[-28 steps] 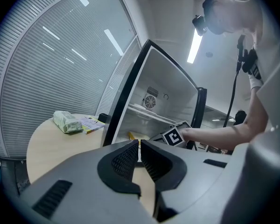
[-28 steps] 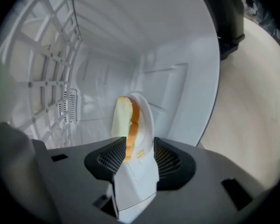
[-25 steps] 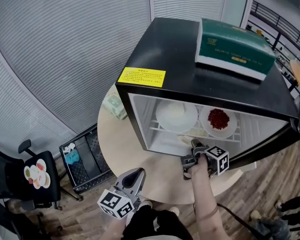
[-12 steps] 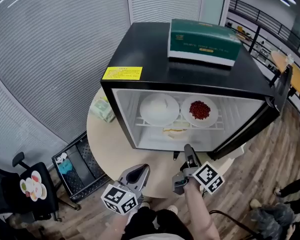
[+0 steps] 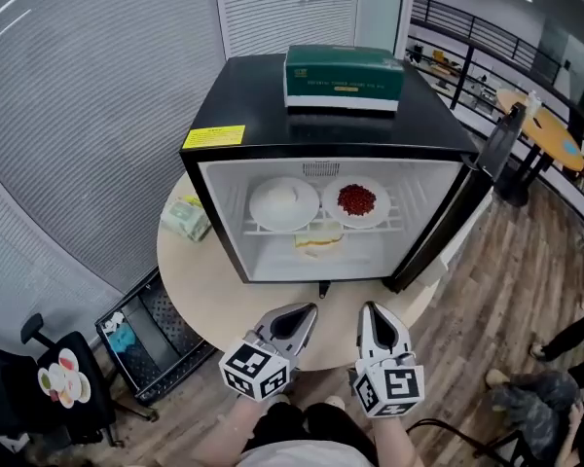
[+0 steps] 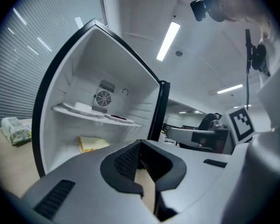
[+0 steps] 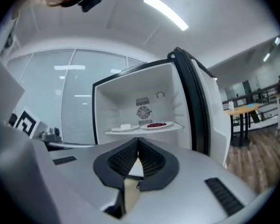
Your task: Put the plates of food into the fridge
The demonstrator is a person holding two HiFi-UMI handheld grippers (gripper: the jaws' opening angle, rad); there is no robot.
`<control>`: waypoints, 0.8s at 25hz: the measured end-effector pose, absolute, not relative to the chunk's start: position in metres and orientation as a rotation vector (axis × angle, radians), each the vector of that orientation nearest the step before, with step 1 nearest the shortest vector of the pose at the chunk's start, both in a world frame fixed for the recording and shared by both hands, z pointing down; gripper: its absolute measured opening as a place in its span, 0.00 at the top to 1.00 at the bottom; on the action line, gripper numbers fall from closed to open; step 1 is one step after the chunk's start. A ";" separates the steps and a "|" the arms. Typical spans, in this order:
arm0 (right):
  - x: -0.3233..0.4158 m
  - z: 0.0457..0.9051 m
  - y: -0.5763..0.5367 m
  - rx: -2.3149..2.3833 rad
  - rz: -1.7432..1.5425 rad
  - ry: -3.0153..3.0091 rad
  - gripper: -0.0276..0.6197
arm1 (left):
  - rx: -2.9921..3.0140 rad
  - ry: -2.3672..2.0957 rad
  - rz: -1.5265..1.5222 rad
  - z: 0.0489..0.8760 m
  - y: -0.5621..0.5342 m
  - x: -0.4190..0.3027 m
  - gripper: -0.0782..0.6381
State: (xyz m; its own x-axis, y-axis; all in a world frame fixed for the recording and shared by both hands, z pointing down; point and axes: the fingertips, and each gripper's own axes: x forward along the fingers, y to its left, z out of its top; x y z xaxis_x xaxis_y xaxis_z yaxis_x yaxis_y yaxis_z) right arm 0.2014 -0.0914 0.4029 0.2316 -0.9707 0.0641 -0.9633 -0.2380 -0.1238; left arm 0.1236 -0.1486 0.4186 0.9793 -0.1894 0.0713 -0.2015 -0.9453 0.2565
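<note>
A black mini fridge stands open on a round beige table. On its upper shelf sit a white plate of pale food and a plate of red food; a yellow piece of food lies below them. The plates also show in the right gripper view. Both grippers hover side by side at the table's near edge, well clear of the fridge. My left gripper is shut and empty. My right gripper is shut too, with nothing between its jaws.
The fridge door hangs open to the right. A green box lies on the fridge top. A wrapped packet sits on the table at the left. On the floor are a black basket and a chair.
My right gripper has pulled back from the fridge opening to beside the left one, and its jaws have closed. The fridge now sits centred in the head view.
</note>
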 end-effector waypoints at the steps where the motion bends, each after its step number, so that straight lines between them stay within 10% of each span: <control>1: 0.193 0.406 -0.081 -2.455 -0.176 1.931 0.95 | 2.877 -0.259 0.076 0.418 -0.141 0.127 0.88; 20: 0.181 0.412 -0.018 -2.524 -0.229 1.784 0.95 | 2.937 -0.122 0.089 0.407 -0.066 0.117 0.88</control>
